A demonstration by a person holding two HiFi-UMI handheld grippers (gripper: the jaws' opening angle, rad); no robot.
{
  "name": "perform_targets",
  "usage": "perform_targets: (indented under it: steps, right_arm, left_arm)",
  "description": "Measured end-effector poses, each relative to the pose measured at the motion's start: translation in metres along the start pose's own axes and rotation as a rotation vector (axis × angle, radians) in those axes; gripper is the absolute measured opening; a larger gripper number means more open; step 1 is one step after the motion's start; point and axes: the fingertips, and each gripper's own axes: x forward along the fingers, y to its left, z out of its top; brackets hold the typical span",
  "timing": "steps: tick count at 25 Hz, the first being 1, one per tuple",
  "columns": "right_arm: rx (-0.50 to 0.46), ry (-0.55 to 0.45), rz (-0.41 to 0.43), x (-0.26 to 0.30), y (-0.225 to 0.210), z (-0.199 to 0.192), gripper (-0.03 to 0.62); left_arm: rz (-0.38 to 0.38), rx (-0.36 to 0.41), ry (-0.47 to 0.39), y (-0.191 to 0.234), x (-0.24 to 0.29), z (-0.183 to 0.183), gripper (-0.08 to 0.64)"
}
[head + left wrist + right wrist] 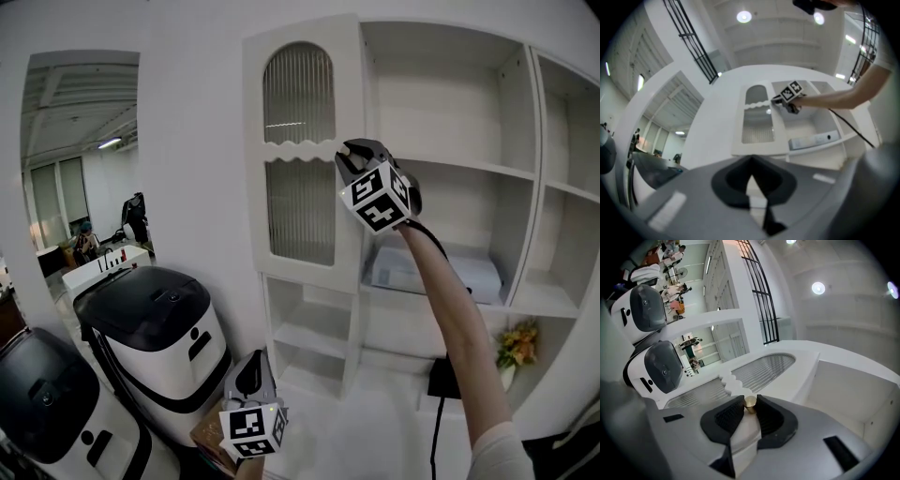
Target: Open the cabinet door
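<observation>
Right gripper view is showing the right gripper (356, 156) clamping its jaws on the small brass knob (750, 402) of the white cabinet door (300, 202), which is standing left of the open shelves (469, 169). Left gripper (251, 370) is hanging low beside a black-and-white appliance (155, 328), jaws together, gripping nothing.

Left hand-held gripper (251, 373) and right hand-held gripper (354, 155): grey, black-jawed, with marker cubes (380, 199).
</observation>
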Motion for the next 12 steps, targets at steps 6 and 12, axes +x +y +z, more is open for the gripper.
perform_targets:
  steps: [6, 12]
  right_arm:
    - [0.065, -0.072, 0.029, -0.015, 0.004, 0.026, 0.081]
    - [0.136, -0.135, 0.072, -0.023, 0.009, 0.044, 0.078]
  left_arm:
    - [0.01, -0.012, 0.004, 0.005, -0.011, 0.001, 0.006]
    - [0.003, -0.025, 0.022, 0.004, -0.018, -0.006, 0.006]
